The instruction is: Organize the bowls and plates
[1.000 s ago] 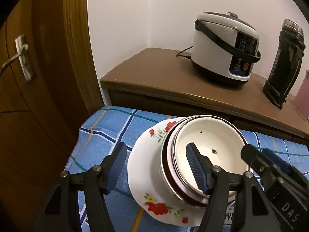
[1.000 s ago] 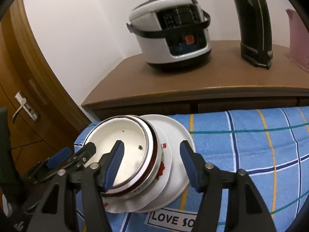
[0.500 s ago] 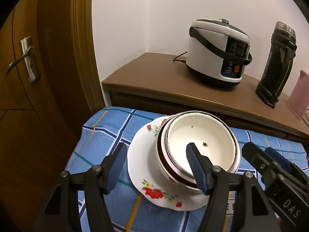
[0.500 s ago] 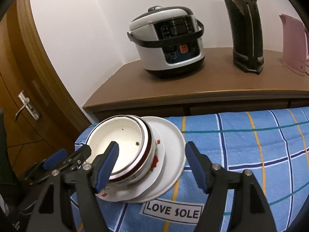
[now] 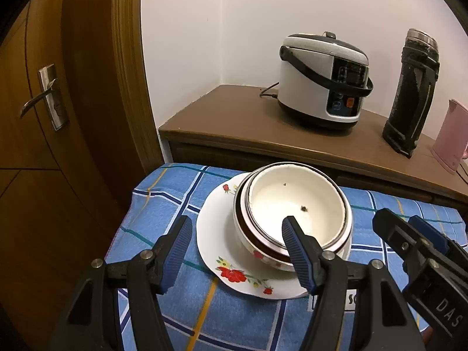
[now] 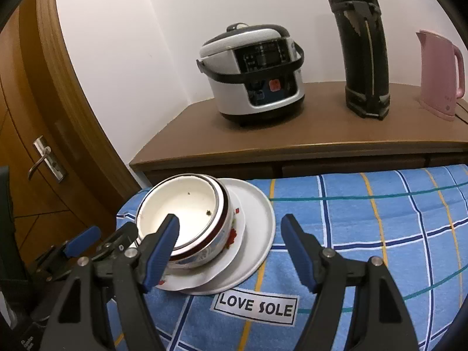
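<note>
A white bowl (image 5: pixel 292 213) nests inside a floral bowl with a dark brown rim (image 6: pixel 225 204). They stand on a flowered plate (image 5: pixel 234 275), which lies on a plain white plate (image 6: pixel 257 213) at the left end of the blue checked cloth (image 6: pixel 365 219). My left gripper (image 5: pixel 235 222) is open just in front of the stack, and its right fingertip overlaps the bowl's near rim in this view. My right gripper (image 6: pixel 230 219) is open too, with the stack's right side seen between its fingers. Neither holds anything.
Behind the cloth, a wooden cabinet (image 6: pixel 292 137) carries a rice cooker (image 6: pixel 254 76), a tall black flask (image 6: pixel 365 46) and a pink kettle (image 6: pixel 438 76). A wooden door with a metal handle (image 5: pixel 46 96) stands to the left. A "LOVE SOLE" label (image 6: pixel 256 307) lies on the cloth.
Both grippers have drawn back and slightly up from the stack, which now looks smaller and farther off. The right gripper's jaws have widened, and its left finger has left the bowl.
</note>
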A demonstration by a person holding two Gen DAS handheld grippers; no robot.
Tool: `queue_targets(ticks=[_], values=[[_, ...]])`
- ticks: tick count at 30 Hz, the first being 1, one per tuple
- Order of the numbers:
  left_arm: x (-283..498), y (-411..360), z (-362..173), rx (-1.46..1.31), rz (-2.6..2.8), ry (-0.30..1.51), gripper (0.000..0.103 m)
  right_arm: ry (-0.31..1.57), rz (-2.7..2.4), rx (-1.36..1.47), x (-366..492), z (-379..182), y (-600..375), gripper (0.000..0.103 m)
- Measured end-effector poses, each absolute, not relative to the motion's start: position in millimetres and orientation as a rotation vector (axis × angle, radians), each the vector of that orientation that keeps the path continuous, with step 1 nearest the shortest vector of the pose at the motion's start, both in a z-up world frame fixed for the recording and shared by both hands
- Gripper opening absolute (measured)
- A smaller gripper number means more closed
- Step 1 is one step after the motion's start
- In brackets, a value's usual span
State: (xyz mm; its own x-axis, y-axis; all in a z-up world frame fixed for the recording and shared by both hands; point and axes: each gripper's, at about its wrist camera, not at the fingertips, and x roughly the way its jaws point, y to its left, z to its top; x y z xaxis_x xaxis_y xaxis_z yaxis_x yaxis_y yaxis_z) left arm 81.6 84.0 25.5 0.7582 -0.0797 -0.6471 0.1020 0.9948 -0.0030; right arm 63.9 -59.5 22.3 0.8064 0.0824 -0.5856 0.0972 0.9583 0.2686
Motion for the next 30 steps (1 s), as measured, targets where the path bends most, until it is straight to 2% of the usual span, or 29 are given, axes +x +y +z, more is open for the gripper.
queue_targets(ticks=[19,27,30], values=[[50.4,81.5,29.3,0.036,-0.112,0.693,0.068,0.587,0.000,0.242,29.6,33.6,-50.0,0.080],[36.7,79.6,32.3,0.052,-0.105,0.675,0.068,0.561,0.002,0.238,14.0,37.5,-50.4,0.086],[33.8,79.9,31.8,0.047,-0.104,0.681,0.068,0.549,0.001,0.243,9.6,39.5,-51.3,0.092]])
